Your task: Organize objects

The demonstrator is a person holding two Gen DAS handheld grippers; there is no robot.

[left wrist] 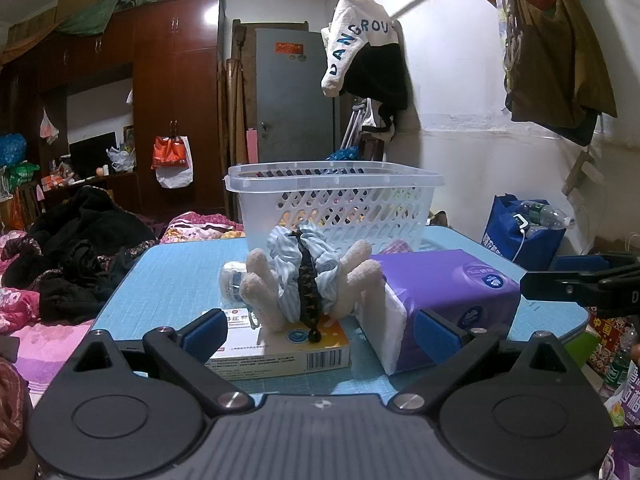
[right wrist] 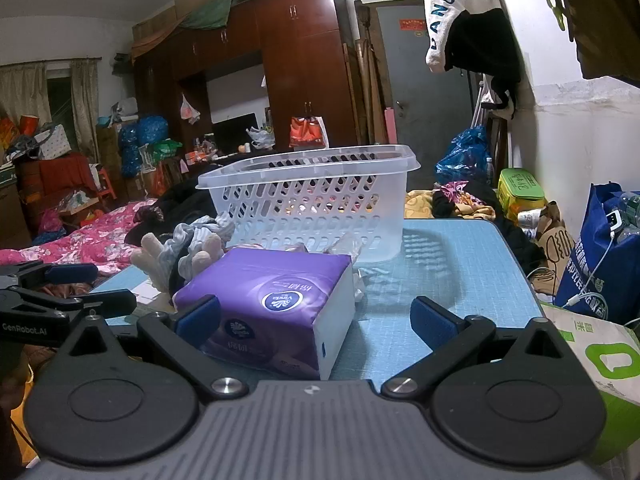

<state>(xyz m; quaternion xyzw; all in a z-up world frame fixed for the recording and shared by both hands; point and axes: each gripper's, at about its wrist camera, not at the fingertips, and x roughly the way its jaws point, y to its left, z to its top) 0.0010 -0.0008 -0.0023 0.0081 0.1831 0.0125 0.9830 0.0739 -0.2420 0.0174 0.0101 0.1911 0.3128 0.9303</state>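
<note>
Tissue pack point(right wrist: 276, 304), plush toy point(left wrist: 308, 276), basket point(left wrist: 336, 200)

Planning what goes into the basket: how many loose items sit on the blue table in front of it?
4: a plush toy in striped cloth, the flat medicine box beneath it, a small white roll behind-left, and the purple tissue pack. More may hide behind.

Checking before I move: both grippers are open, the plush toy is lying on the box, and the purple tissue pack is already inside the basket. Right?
Not quite. The tissue pack is not inside the basket; it lies on the table in front of it, as the right wrist view shows. The rest stands: left gripper and right gripper are open, and the plush toy lies on the box.
</note>
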